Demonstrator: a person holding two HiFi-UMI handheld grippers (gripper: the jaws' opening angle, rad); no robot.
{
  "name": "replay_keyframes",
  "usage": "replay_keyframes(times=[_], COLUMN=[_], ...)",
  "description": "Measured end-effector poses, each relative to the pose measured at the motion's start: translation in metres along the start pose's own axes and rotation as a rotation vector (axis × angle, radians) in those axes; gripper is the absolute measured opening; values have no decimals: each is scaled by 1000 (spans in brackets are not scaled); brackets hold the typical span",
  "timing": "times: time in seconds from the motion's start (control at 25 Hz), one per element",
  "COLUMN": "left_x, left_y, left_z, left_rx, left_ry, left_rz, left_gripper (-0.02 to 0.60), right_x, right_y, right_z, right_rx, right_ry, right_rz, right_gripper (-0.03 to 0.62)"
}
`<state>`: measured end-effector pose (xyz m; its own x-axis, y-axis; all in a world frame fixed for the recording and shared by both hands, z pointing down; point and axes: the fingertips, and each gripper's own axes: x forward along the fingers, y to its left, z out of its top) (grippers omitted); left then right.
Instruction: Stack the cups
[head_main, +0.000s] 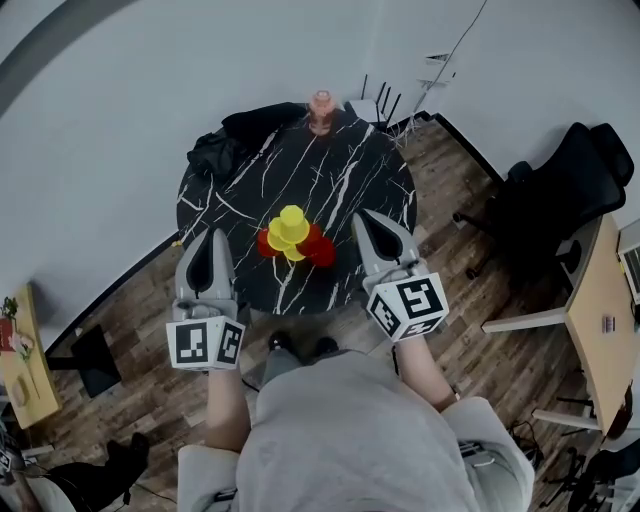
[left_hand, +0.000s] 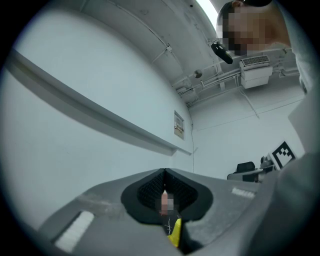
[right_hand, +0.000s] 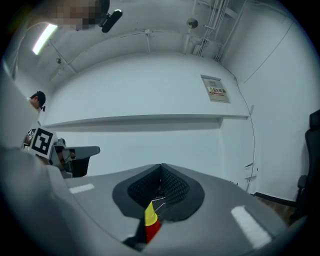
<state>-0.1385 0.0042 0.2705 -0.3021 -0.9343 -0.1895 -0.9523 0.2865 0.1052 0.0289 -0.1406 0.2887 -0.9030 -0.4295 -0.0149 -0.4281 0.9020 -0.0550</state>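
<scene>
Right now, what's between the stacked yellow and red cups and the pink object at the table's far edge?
Nothing; the head view shows only bare black marble tabletop between the yellow and red cups and the pink object.

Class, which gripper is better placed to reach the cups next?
Slightly right: beside the yellow cups, the red cups lie mostly toward the right gripper; the left gripper is about as near.

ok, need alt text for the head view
Seen from above, a pile of yellow cups on red cups sits toward the person's side of a round black marble table. The left gripper and right gripper, both shut and empty, flank it.
</scene>
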Motion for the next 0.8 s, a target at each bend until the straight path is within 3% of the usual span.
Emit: replay_keyframes(times=[0.8], left_x=[3], left_y=[-4], left_z=[-2], left_rx=[-12], left_ry=[-5], left_rz=[20], left_gripper=[6], right_x=[1], right_y=[-4], right_z=[7], right_rx=[-3], right_ry=[-24], right_rz=[12], right_gripper=[-2])
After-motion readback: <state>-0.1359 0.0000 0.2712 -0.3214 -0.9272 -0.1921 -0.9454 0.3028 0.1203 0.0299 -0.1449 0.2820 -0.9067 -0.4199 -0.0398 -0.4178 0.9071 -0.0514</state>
